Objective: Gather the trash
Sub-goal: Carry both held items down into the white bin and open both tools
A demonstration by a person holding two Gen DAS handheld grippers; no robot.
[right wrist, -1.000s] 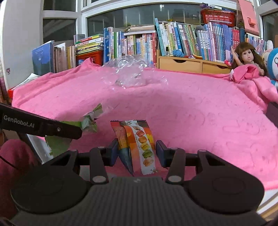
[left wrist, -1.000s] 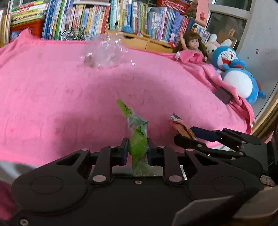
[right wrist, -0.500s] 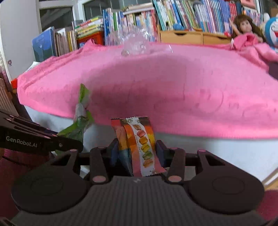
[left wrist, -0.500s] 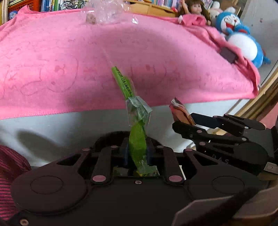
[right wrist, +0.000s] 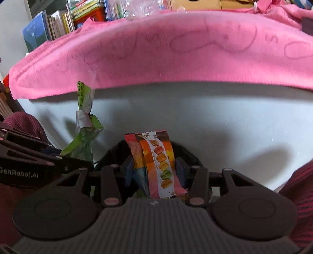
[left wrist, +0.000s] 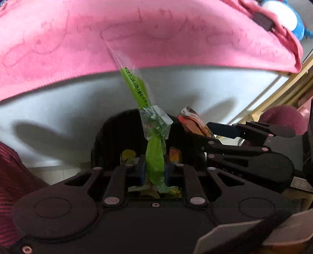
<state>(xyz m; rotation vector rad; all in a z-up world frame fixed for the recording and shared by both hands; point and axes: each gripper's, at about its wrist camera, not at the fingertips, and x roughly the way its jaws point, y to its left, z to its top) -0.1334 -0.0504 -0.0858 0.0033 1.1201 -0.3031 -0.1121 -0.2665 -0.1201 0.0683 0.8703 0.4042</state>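
green wrapper (left wrist: 154,156) pinched by left gripper (left wrist: 154,172); right gripper (right wrist: 154,172) grips macaron wrapper (right wrist: 156,162).

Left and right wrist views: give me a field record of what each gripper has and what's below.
left gripper: shut on green wrapper
right gripper: shut on macaron wrapper
below the jaws: dark bin, some colourful scraps inside
behind: pink blanket over a white surface edge
clear plastic wrap: on the blanket, far side, not collected

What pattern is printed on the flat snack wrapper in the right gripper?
A row of coloured macarons on a white stripe, orange and pink beside it; right wrist view shows it best.
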